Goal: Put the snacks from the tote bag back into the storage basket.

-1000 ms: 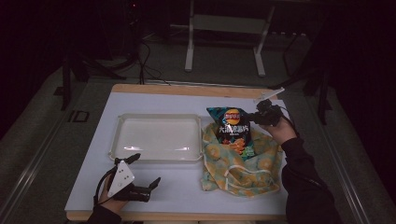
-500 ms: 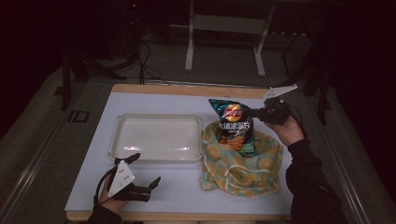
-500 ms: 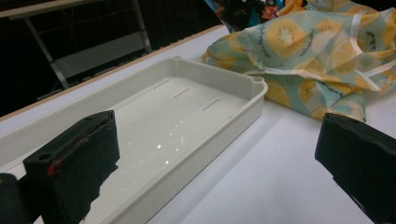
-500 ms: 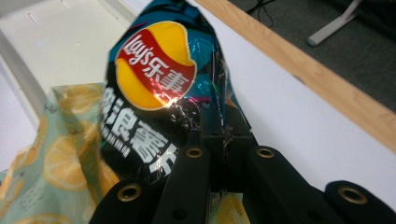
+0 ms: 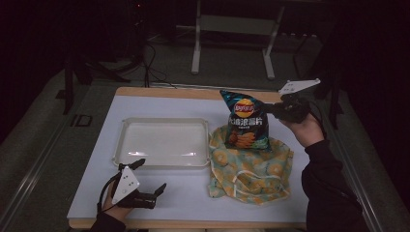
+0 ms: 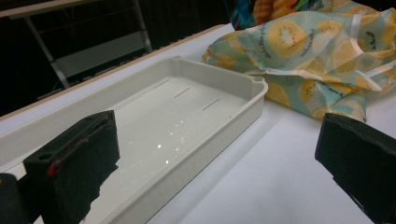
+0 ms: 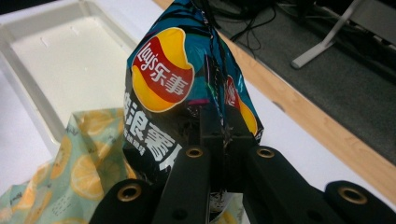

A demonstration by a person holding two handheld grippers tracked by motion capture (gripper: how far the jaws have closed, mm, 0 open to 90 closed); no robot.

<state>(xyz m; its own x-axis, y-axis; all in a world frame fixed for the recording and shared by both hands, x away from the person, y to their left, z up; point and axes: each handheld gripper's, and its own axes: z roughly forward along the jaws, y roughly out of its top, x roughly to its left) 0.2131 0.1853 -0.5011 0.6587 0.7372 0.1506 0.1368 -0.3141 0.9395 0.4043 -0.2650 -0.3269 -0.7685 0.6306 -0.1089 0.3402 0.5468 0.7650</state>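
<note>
A dark teal Lay's chip bag (image 5: 245, 121) hangs upright above the fruit-print cloth bag (image 5: 251, 169), held by its right edge. My right gripper (image 5: 270, 109) is shut on that chip bag (image 7: 187, 93); its two jaws pinch the bag's seam in the right gripper view. The cloth bag (image 6: 317, 56) lies crumpled on the table right of the white tray (image 5: 162, 143). Near the table's front left edge my left gripper (image 5: 147, 178) rests open, its jaws spread wide before the tray (image 6: 187, 116) with nothing between them.
The white table (image 5: 193, 193) has a wooden far edge (image 5: 169, 92). Beyond it stand a metal frame's legs (image 5: 232, 43) and cables on the dark floor. Bare tabletop lies in front of the tray.
My right gripper has lifted the chip bag up and back off the cloth bag, now hanging higher. The left gripper has stayed put.
</note>
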